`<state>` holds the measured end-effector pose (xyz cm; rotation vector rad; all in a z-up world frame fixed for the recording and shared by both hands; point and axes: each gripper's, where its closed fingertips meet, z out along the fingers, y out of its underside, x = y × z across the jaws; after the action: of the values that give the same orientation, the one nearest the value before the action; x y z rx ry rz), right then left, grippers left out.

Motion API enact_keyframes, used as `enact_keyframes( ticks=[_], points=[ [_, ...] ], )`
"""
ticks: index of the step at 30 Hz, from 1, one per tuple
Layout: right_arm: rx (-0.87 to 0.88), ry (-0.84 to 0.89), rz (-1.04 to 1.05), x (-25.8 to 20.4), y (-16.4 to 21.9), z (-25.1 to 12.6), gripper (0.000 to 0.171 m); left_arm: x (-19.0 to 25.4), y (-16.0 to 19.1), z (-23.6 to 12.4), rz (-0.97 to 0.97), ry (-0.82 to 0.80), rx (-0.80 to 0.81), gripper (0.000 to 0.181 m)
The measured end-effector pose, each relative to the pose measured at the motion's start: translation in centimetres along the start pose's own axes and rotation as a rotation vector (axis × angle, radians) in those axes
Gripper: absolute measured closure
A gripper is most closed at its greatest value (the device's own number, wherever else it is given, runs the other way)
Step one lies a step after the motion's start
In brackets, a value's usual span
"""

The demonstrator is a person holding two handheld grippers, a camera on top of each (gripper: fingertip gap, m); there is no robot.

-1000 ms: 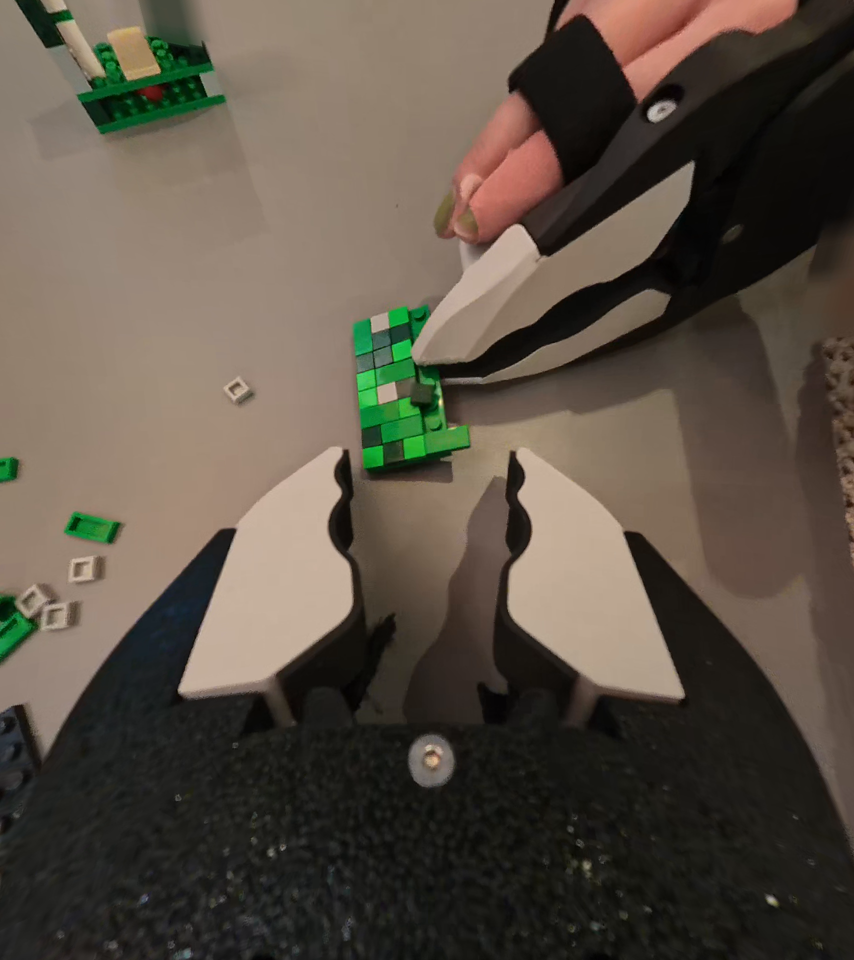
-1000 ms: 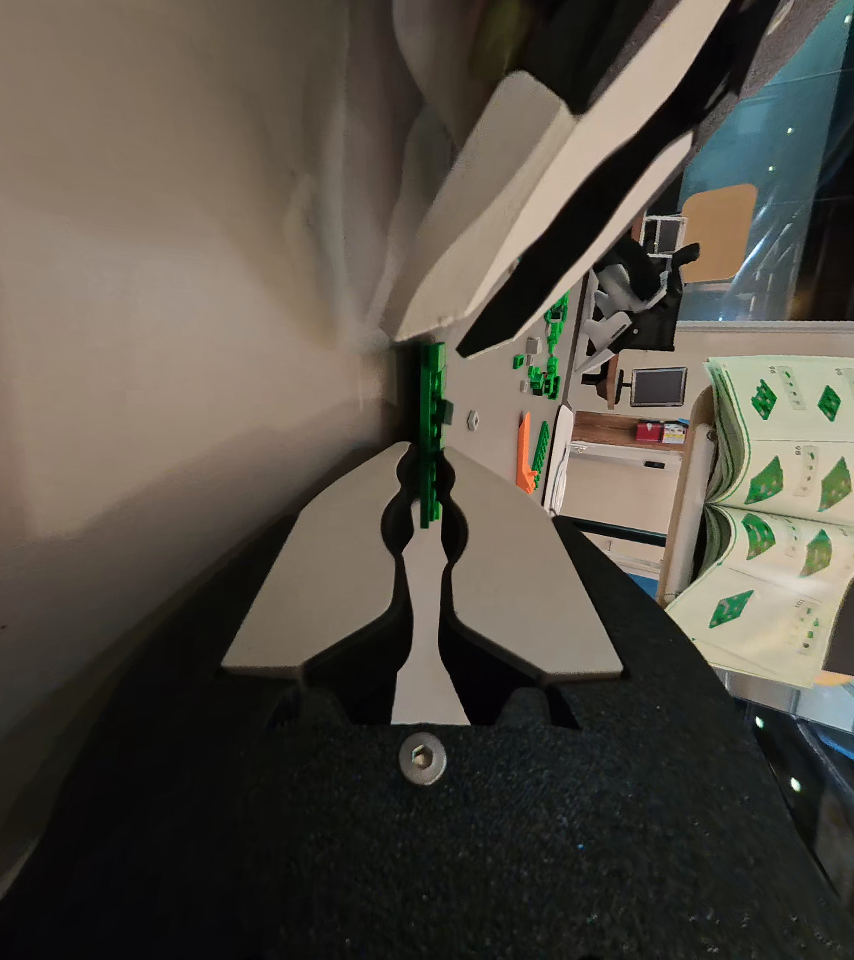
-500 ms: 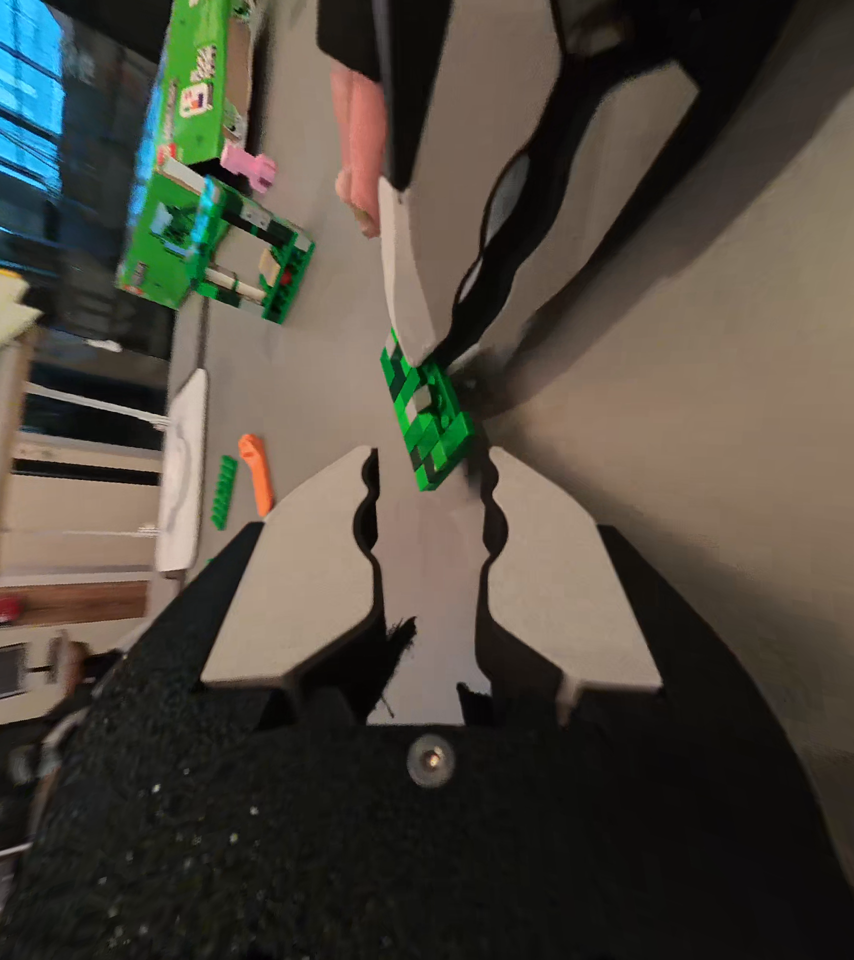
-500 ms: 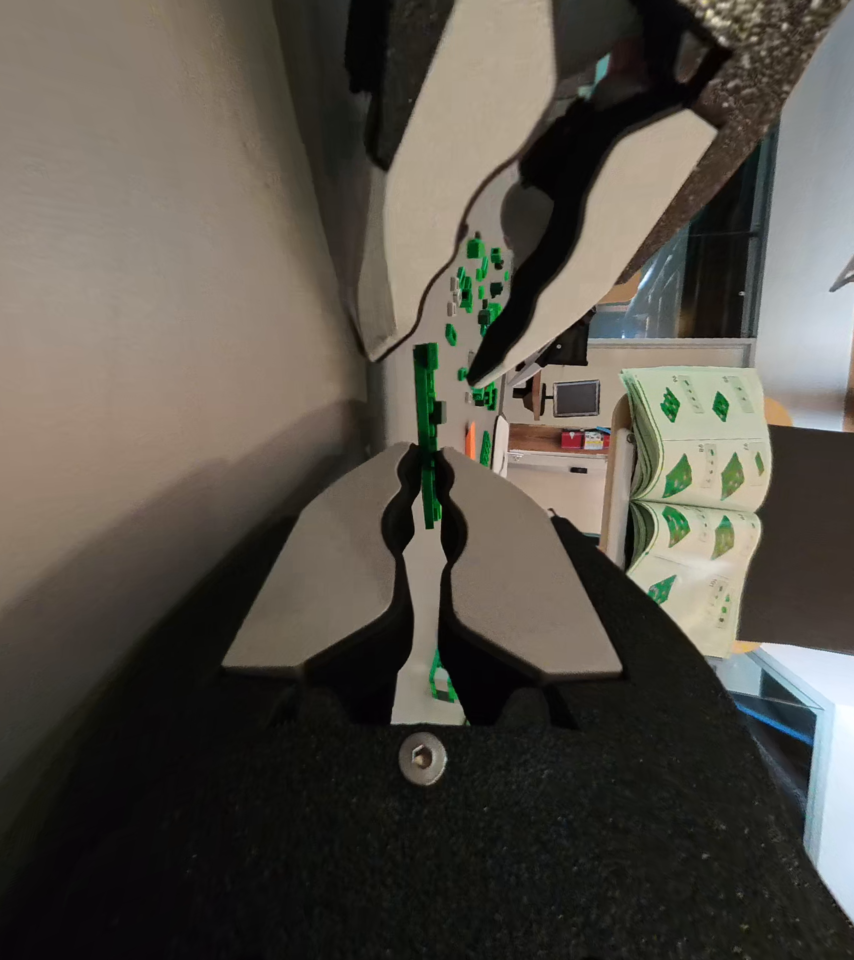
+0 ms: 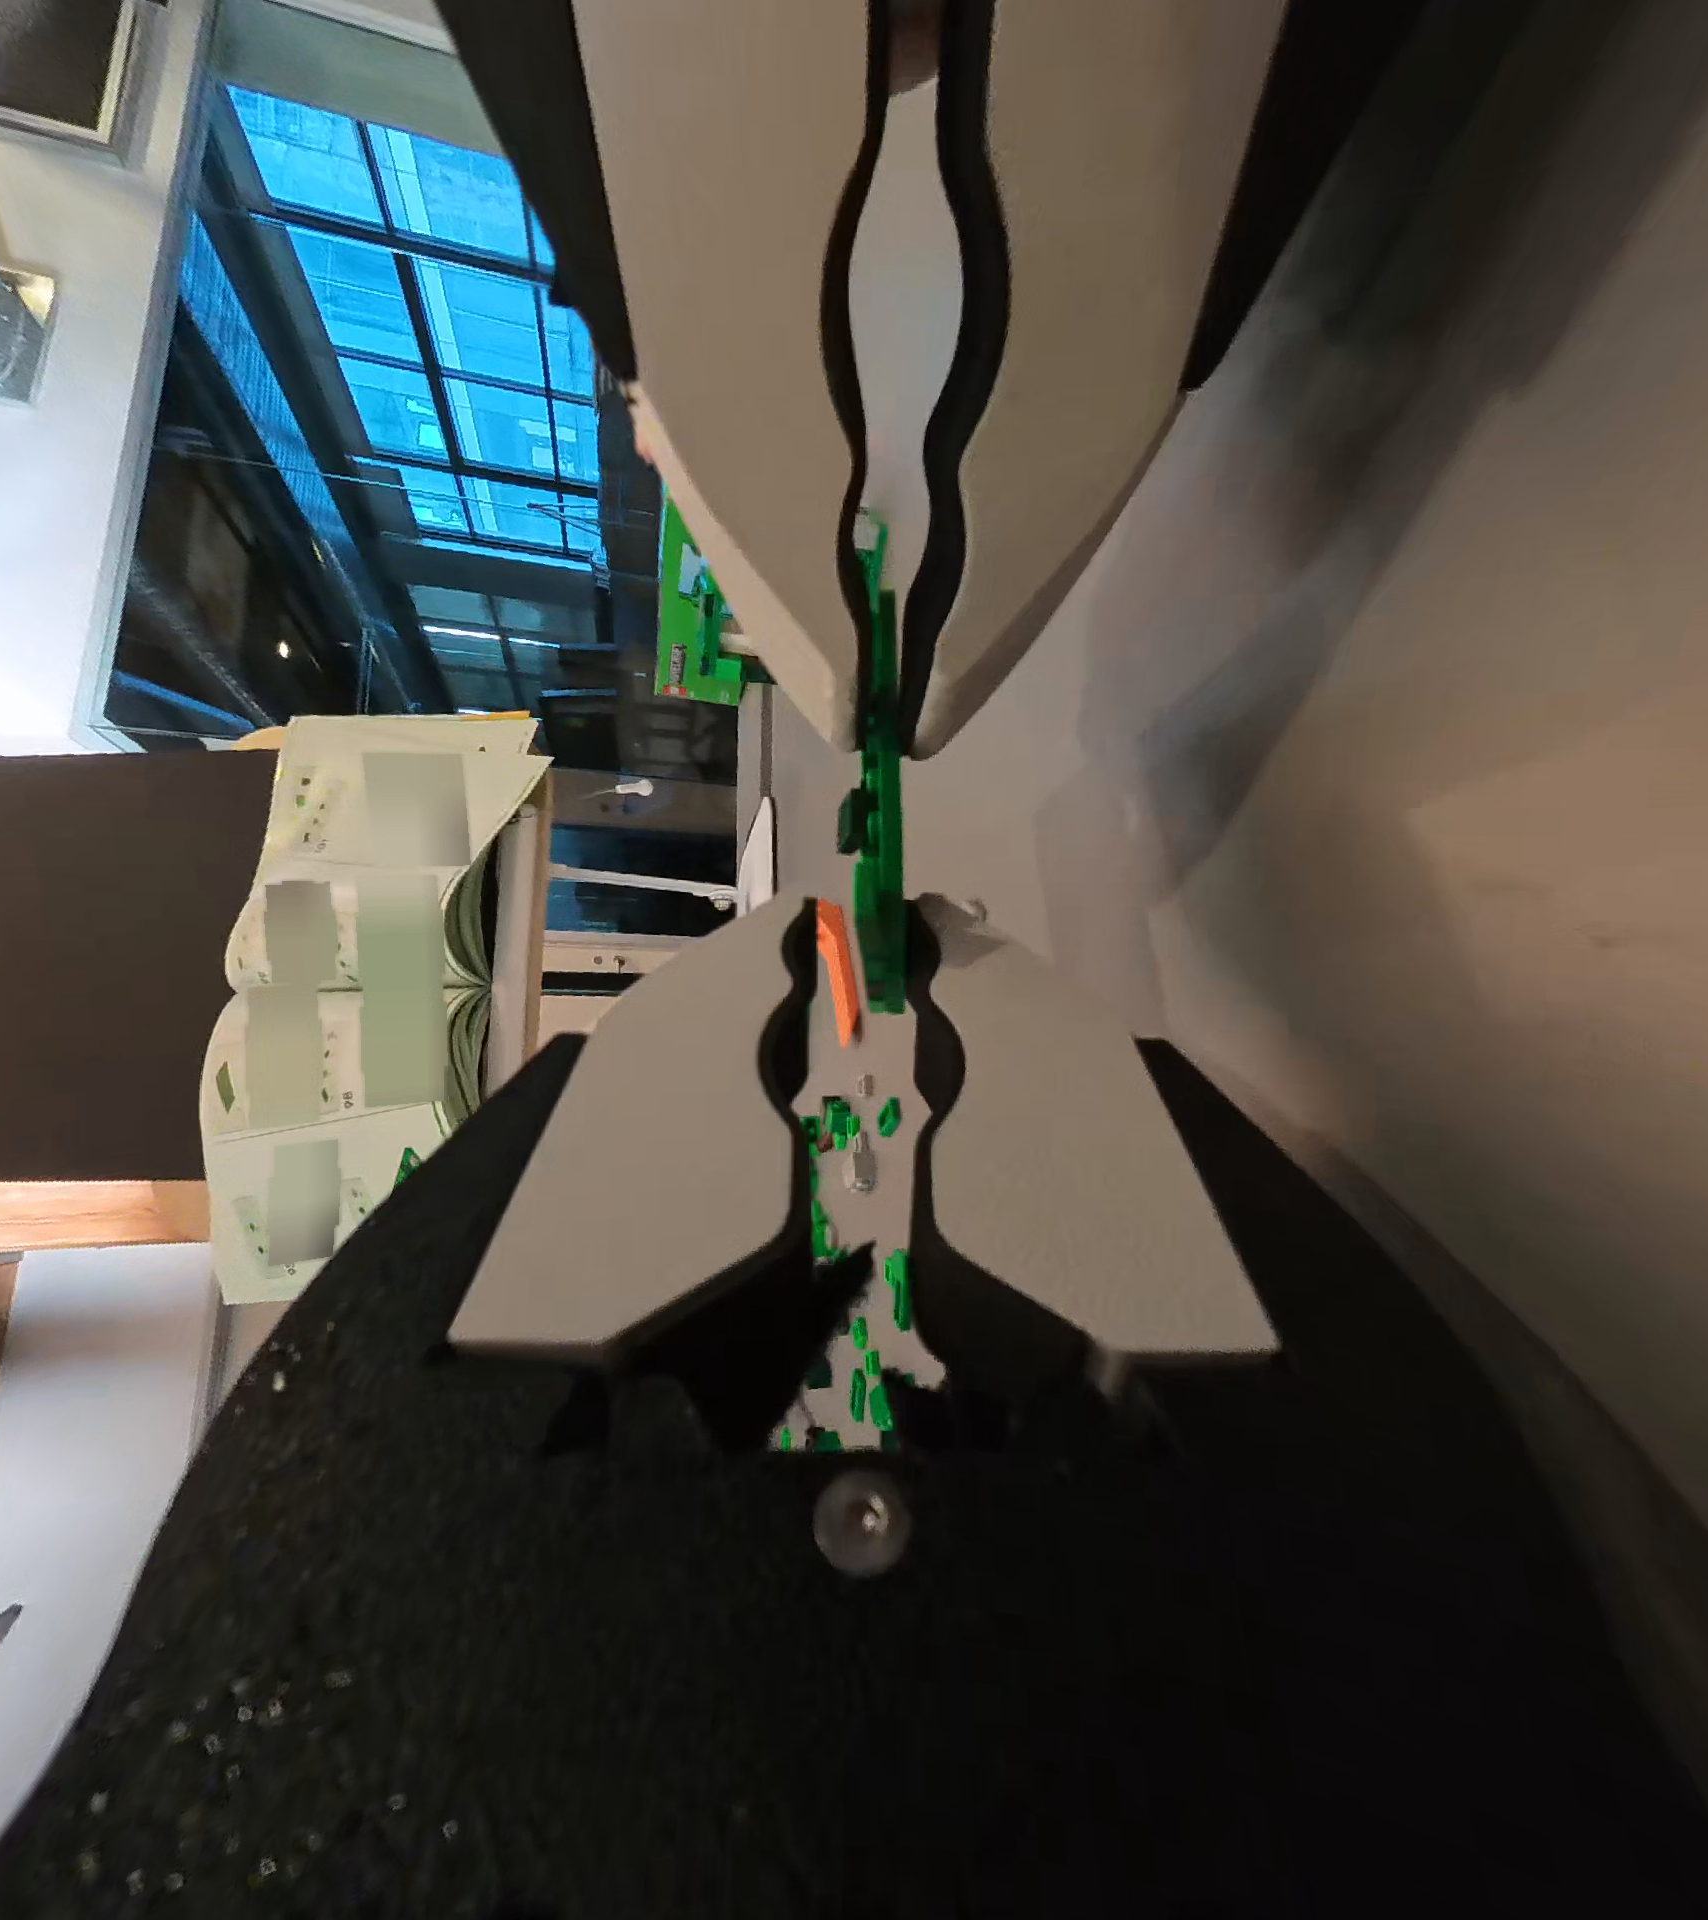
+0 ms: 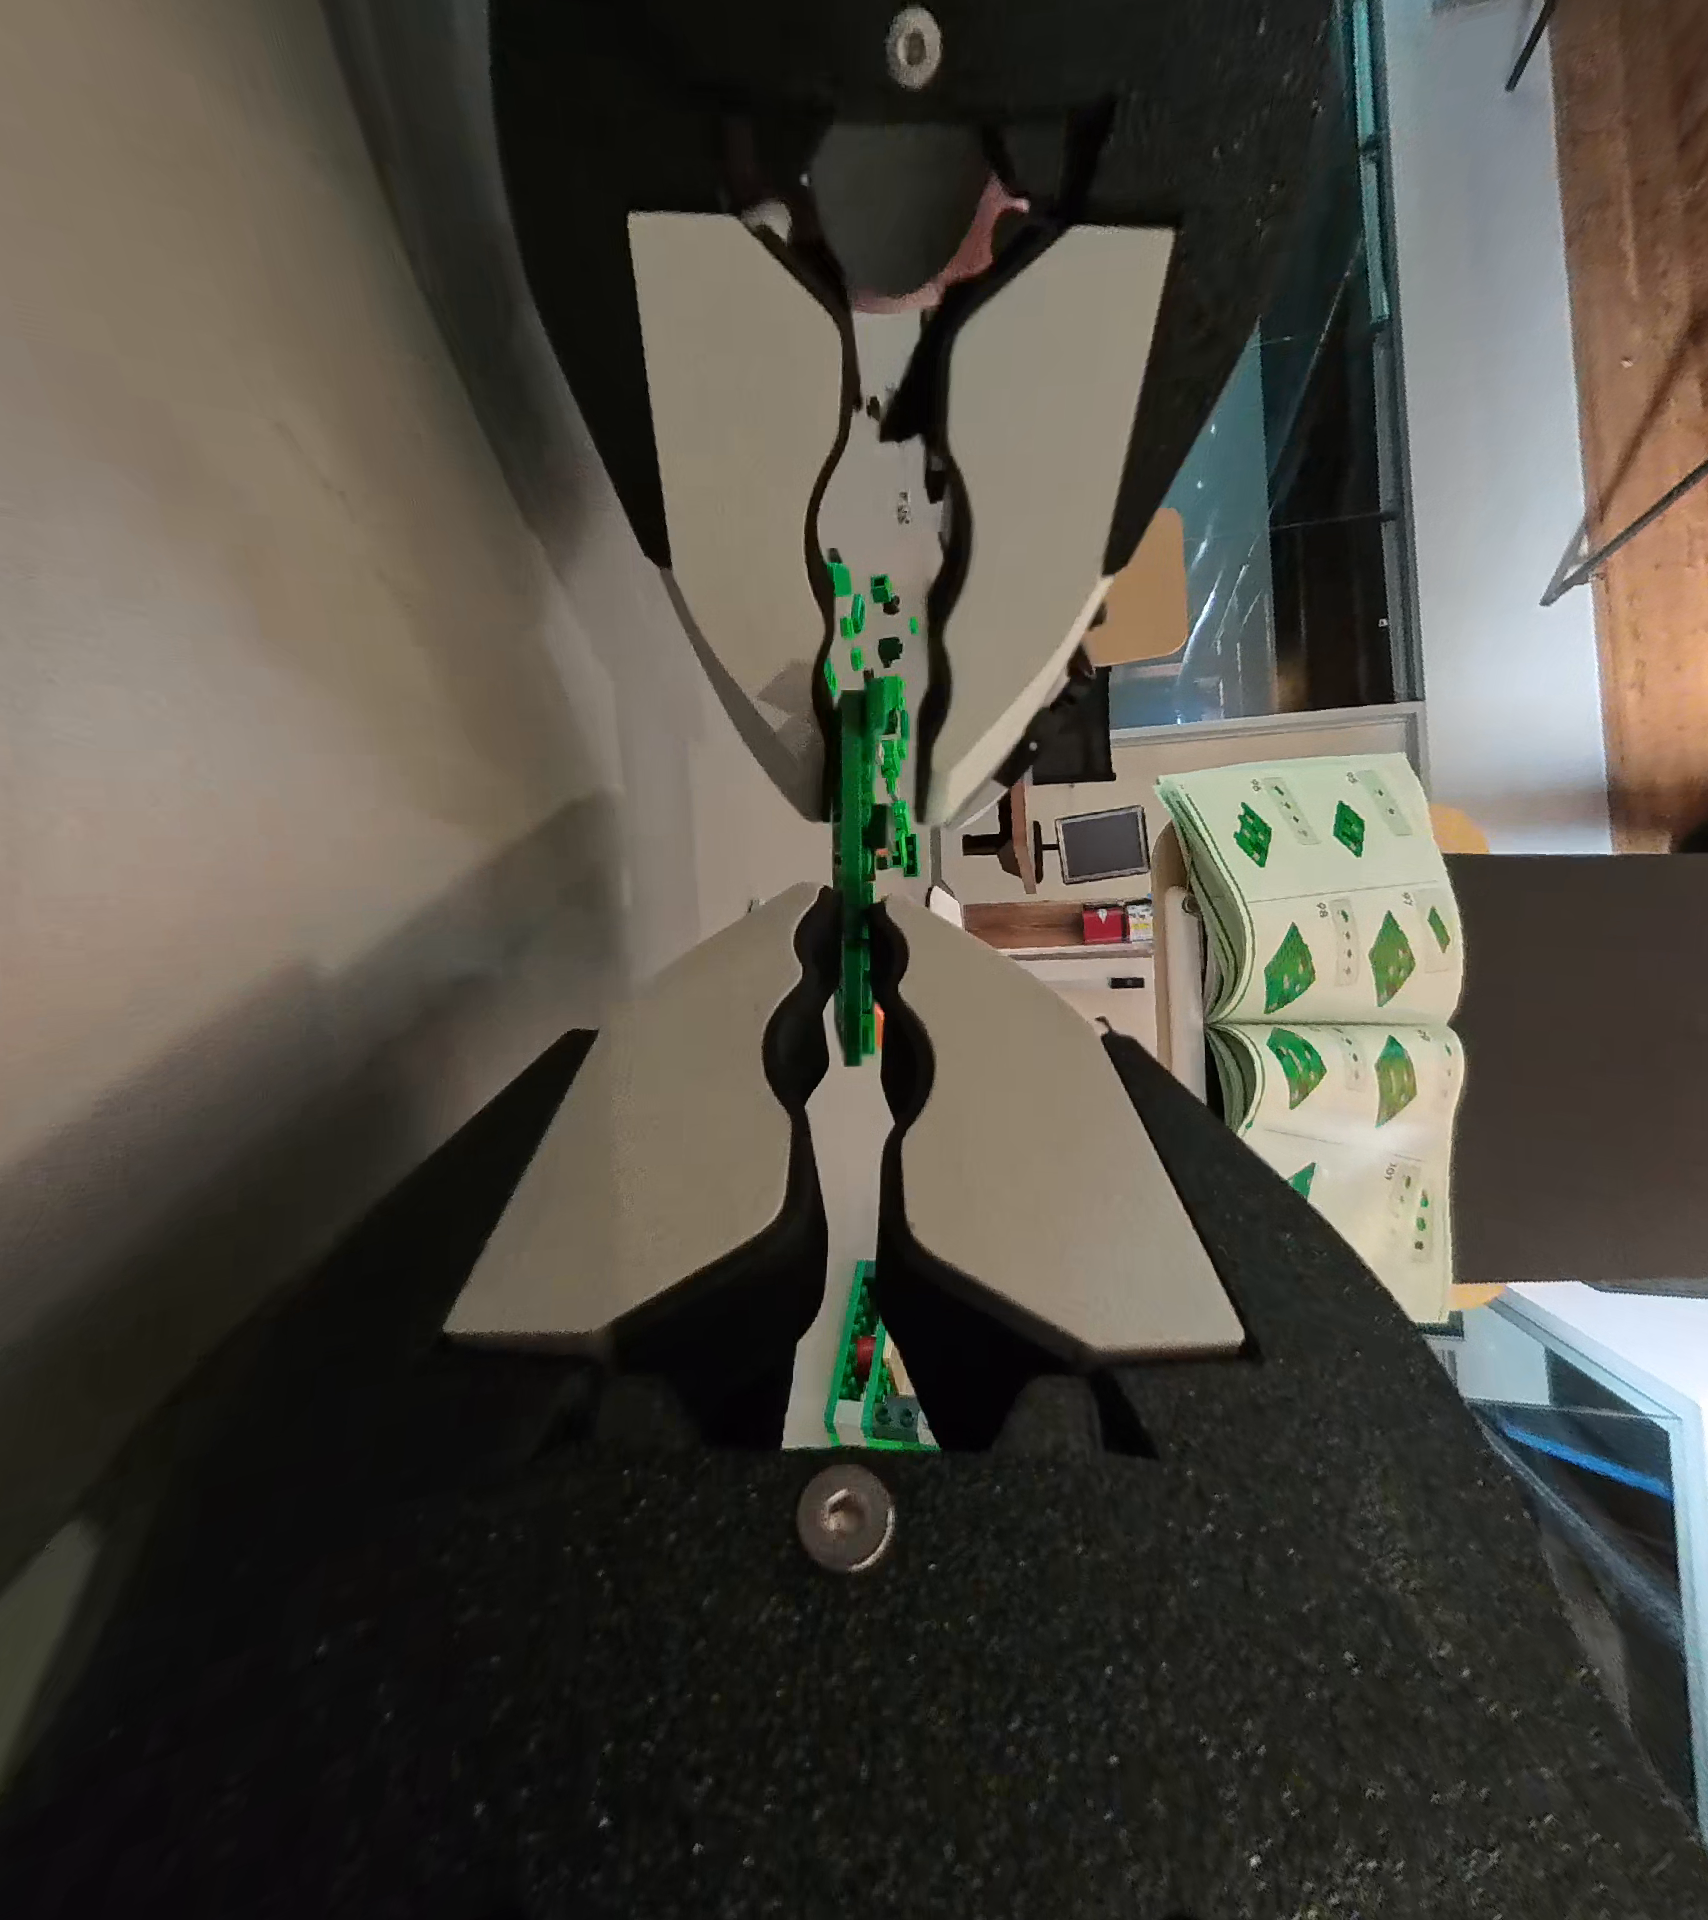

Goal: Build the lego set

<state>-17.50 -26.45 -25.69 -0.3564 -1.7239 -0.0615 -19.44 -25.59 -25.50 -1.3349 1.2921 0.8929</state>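
A flat green lego plate (image 6: 855, 831) with small tiles on it is held edge-on above the grey table (image 6: 206, 727). My right gripper (image 6: 850, 914) is shut on its near end. My left gripper (image 6: 871, 816) faces it from the far side, its jaws narrowly around the plate's other end. In the left wrist view the plate (image 5: 881, 831) runs from my left gripper (image 5: 865, 914) to the right gripper (image 5: 881, 732). There it lies close to my left gripper's right finger, with a small gap on the left side. Both views are rolled sideways.
An open instruction booklet (image 6: 1328, 987) stands beyond the table edge and also shows in the left wrist view (image 5: 351, 987). Several loose green pieces (image 5: 860, 1143) and an orange tool (image 5: 837, 971) lie on the table. A green partial build (image 6: 871, 1361) sits behind my right gripper.
My left gripper rolled onto its side, came up to the plate and narrowed its jaws around the plate's free end. My right gripper kept its hold on the plate.
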Motion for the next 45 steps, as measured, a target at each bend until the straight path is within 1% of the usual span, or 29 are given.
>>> enact_keyframes(
  ticks=[2, 7, 9, 12, 15, 17, 20, 22, 25, 34, 45],
  points=[
    [0.007, 0.006, 0.007, 0.1, 0.0, 0.0, 0.166, 0.1, -0.1, 0.0, 0.022, -0.001, -0.003, 0.175],
    [0.031, -0.032, 0.061, 0.0, -0.1, -0.2, 0.165, 0.0, -0.3, -0.2, 0.060, -0.013, -0.007, 0.176],
    [0.052, -0.080, 0.128, -0.2, -0.3, -0.3, 0.159, -0.1, -0.4, -0.2, 0.074, -0.020, -0.013, 0.176],
    [0.100, -0.147, 0.251, -0.3, -0.7, -0.7, 0.151, -0.4, -0.7, -0.4, 0.066, -0.031, -0.007, 0.175],
    [0.182, -0.206, 0.401, 0.3, -1.5, -1.3, 0.147, -0.5, -1.2, -0.6, 0.046, -0.031, 0.022, 0.176],
    [0.245, -0.252, 0.551, 1.1, -2.2, -1.8, 0.147, -0.5, -1.5, -0.7, 0.052, -0.039, 0.036, 0.175],
    [0.332, -0.361, 0.794, 2.4, -2.9, -2.4, 0.153, -0.7, -2.1, -1.0, 0.050, -0.055, 0.067, 0.175],
    [0.359, -0.477, 0.886, 2.4, -3.3, -2.8, 0.156, -1.0, -2.3, -1.1, 0.043, -0.066, 0.083, 0.175],
    [0.367, -0.567, 0.966, 2.4, -3.4, -2.9, 0.156, -1.0, -2.4, -1.2, 0.040, -0.067, 0.089, 0.175],
    [0.327, -0.603, 0.971, 1.8, -3.1, -2.4, 0.162, -1.0, -2.7, -1.4, 0.055, -0.066, 0.109, 0.175],
    [0.320, -0.628, 0.971, 1.9, -3.0, -2.4, 0.162, -1.1, -3.0, -1.6, 0.066, -0.071, 0.120, 0.175]
  ],
)
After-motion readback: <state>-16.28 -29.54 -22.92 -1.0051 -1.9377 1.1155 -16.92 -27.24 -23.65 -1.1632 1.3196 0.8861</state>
